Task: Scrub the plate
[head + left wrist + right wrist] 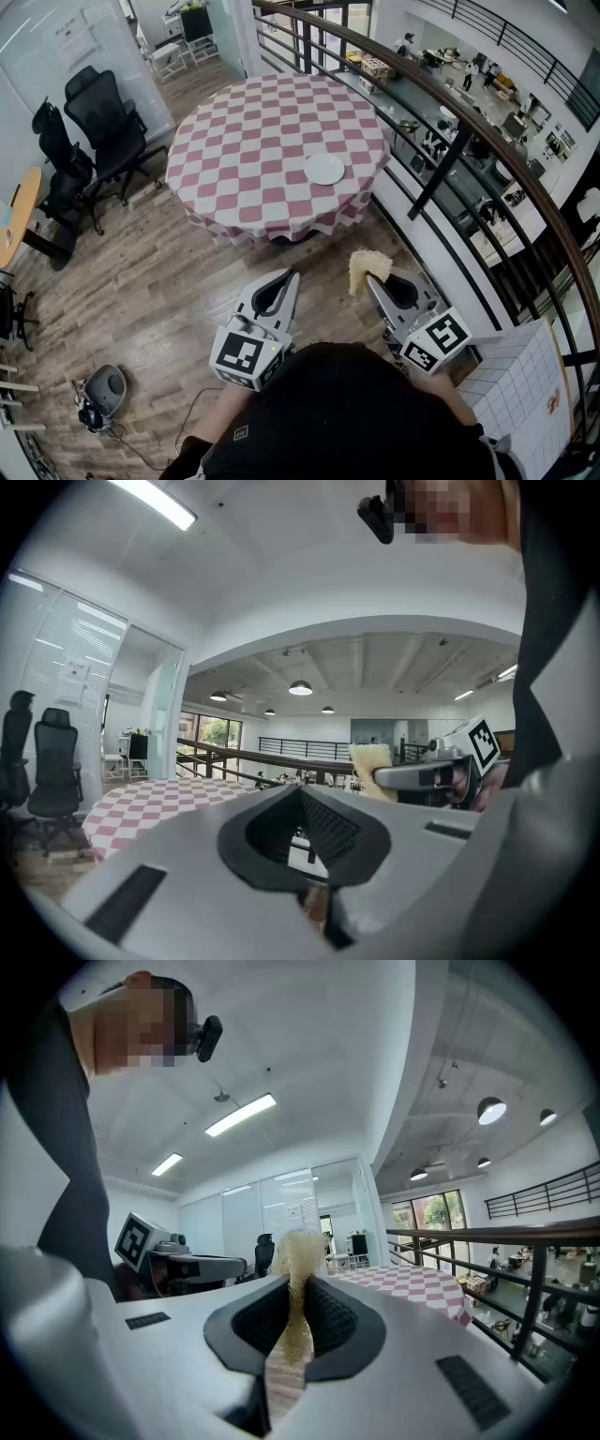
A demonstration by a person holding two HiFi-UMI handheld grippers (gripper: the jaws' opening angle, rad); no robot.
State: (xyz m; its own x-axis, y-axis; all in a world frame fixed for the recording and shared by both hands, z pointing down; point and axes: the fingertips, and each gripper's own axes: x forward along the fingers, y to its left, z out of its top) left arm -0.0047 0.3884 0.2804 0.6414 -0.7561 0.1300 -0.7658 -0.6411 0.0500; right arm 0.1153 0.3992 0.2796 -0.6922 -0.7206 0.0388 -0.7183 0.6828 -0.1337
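A white plate lies on the right side of a round table with a red-and-white checked cloth, well ahead of both grippers. My right gripper is shut on a yellow scrubbing sponge, which sticks up from between the jaws. My left gripper is shut with nothing in it, its pads pressed together. Both are held about level over the wooden floor, side by side and short of the table. The left gripper view shows the sponge to its right.
Black office chairs stand left of the table. A dark curved railing runs along the right, with a lower floor beyond it. A white gridded box sits at my right. A grey device with cables lies on the floor at the left.
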